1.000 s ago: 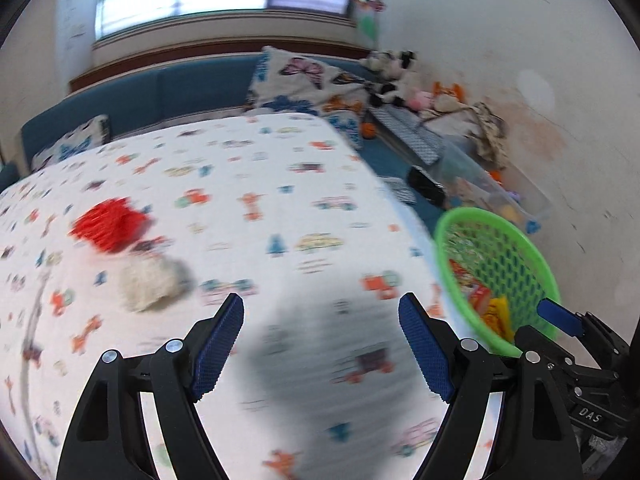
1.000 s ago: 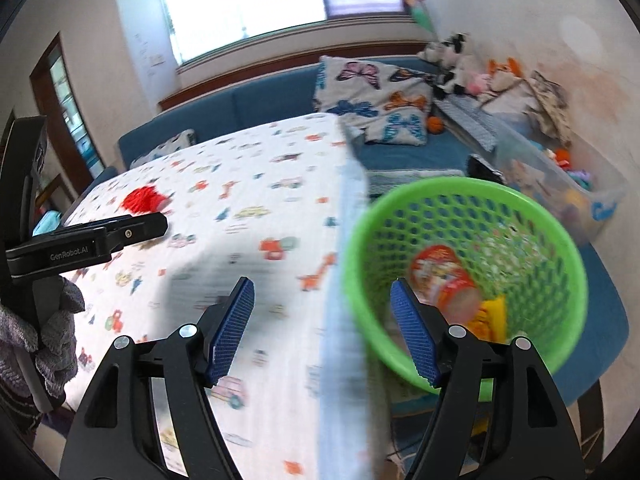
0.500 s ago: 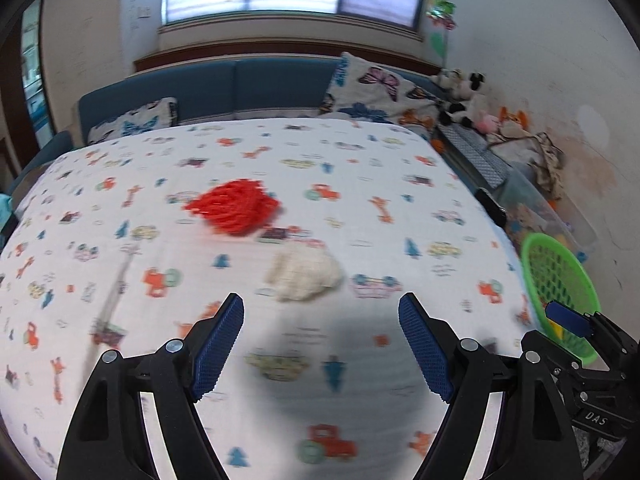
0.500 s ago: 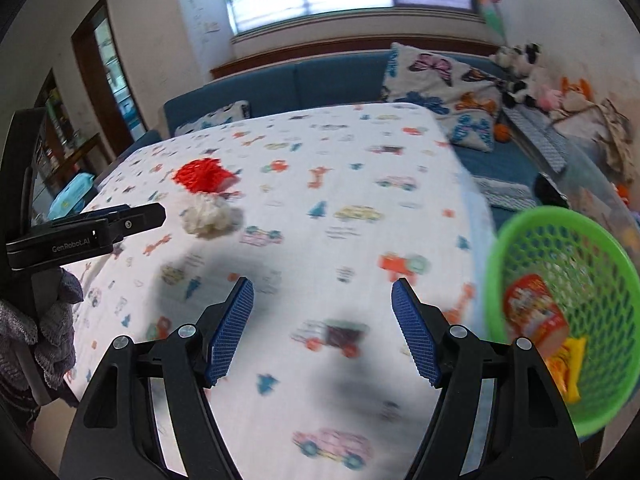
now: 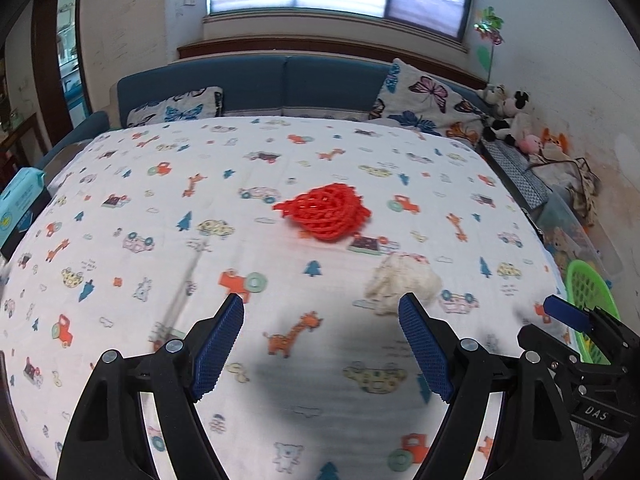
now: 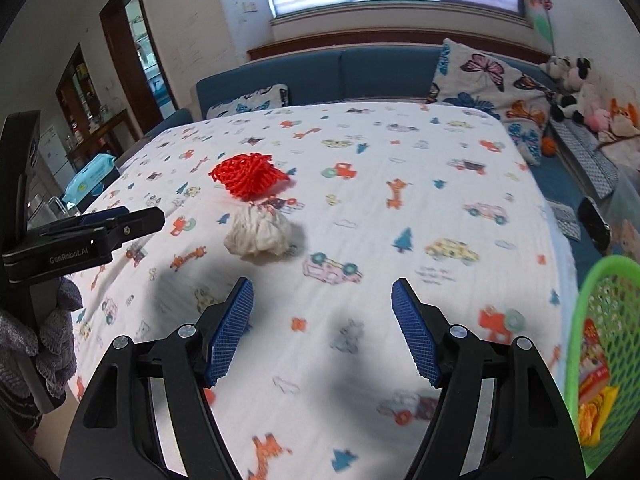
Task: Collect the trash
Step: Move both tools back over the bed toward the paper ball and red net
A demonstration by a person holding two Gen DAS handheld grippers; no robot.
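Observation:
A red mesh net (image 5: 326, 213) and a crumpled white tissue ball (image 5: 402, 281) lie on the table's patterned cloth (image 5: 280, 168). My left gripper (image 5: 322, 346) is open and empty above the cloth, with the tissue just beyond its right finger. My right gripper (image 6: 322, 326) is open and empty; the tissue (image 6: 258, 234) and the net (image 6: 248, 174) lie ahead to its left. A green mesh basket (image 6: 596, 344) with red and yellow wrappers hangs off the table's right edge; it also shows in the left wrist view (image 5: 590, 298).
A blue sofa (image 5: 288, 80) with butterfly pillows runs behind the table. Plush toys (image 5: 510, 118) and clutter fill the right side. A blue wipes pack (image 5: 20, 204) sits at the left. A dark phone (image 6: 594, 218) lies right of the table.
Both grippers swung left, away from the basket and toward the table's middle. The net and tissue came toward the centre of both views. Both stayed open.

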